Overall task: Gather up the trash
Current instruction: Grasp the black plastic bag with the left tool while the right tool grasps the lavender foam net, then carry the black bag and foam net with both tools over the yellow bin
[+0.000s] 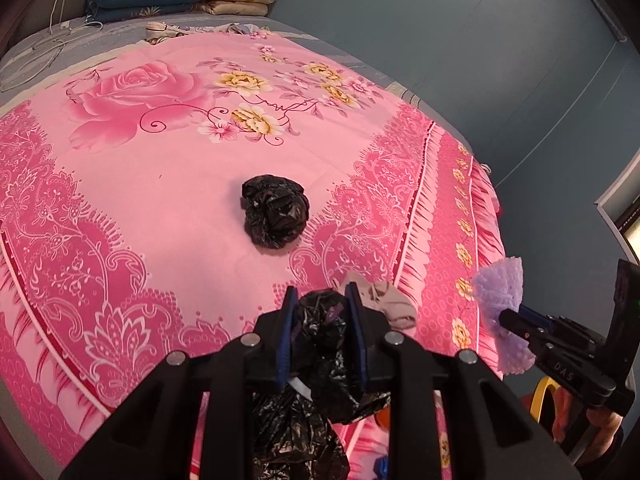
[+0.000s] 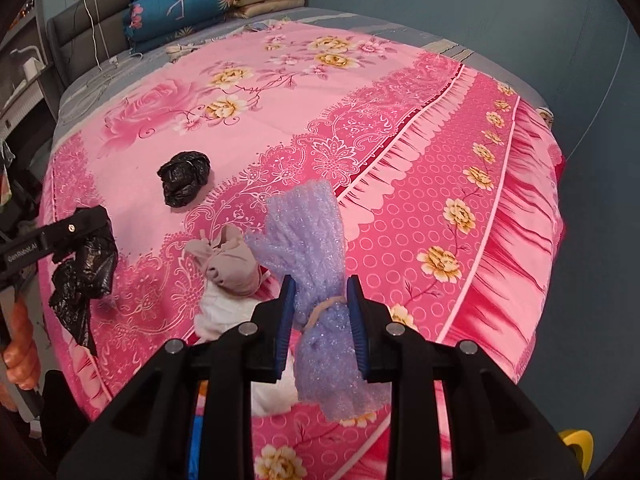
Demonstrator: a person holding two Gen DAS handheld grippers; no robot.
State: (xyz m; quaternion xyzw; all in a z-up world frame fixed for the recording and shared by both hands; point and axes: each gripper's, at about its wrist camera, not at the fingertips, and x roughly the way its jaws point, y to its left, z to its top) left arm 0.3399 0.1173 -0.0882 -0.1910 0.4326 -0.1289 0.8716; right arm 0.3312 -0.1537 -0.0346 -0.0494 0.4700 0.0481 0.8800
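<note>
Ahead of the left gripper, jaws clamped on a black bag, lies the crumpled black bag on the bed, nearer it than the right gripper, whose jaws pinch purple foam wrap.

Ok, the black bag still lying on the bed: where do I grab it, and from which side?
Take the crumpled bag from above, across its narrower upper lobe. It lies as a loose wad with raised folds, so fingers can close over a ridge. Both tools are full: left holds black plastic, right the purple foam.

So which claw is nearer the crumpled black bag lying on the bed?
Left. The left claw sits just short of the black bag; the right claw is off to its right.
</note>
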